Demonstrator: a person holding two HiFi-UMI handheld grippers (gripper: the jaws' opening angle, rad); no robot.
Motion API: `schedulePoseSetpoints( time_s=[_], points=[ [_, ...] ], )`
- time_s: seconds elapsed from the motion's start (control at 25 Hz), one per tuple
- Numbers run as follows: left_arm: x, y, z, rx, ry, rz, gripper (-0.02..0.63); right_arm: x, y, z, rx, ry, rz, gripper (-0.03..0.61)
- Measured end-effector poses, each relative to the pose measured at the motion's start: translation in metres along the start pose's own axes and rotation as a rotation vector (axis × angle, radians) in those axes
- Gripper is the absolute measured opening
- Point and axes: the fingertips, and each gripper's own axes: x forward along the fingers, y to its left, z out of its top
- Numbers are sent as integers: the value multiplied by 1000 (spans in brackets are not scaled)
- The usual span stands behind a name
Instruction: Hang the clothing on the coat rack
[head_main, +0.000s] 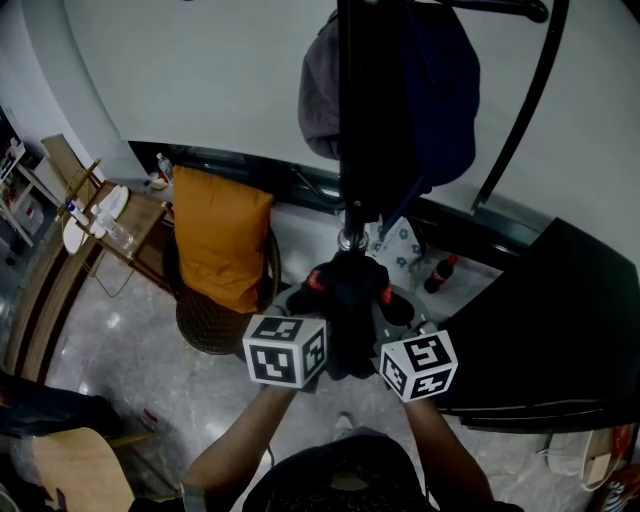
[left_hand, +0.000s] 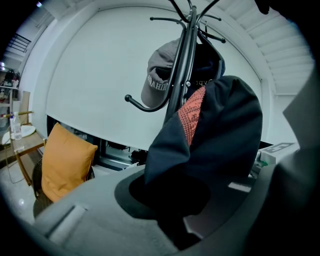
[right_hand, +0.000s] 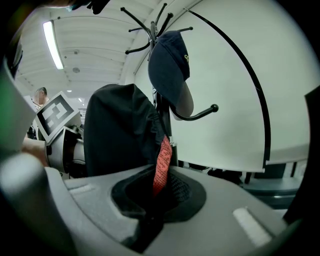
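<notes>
Clothing (head_main: 345, 300), a dark garment, is not yet on the coat rack (head_main: 350, 150): in the head view we hold it bunched low and just in front of the rack, our forearms (head_main: 245, 435) reaching forward side by side, the left gripper (head_main: 308, 290) and right gripper (head_main: 385, 297) near each other. A grey cap (head_main: 318, 95) and a navy cap (head_main: 445, 90) occupy hooks above. In the left gripper view the jaws are clamped on a dark fold and tilt up towards the rack, with a free hook (left_hand: 128, 98) beside the grey cap. In the right gripper view the jaws pinch the cloth at its red strip (right_hand: 161, 165), and a bare hook (right_hand: 214, 107) curves out under the navy cap. We judge that lifting and hooking remain
</notes>
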Motion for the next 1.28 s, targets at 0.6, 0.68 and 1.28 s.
schedulePoseSetpoints(
  time_s=[0.6,0.68,1.28],
  points=[
    [4,1,-8,5,16,6,35,3,1,-11,1,18,8,26],
    [5,1,-9,5,18,7,35,3,1,-13,3,21,10,26],
    [3,3,-20,5,36,15,35,2,7,-27,7,47,19,26]
  ],
)
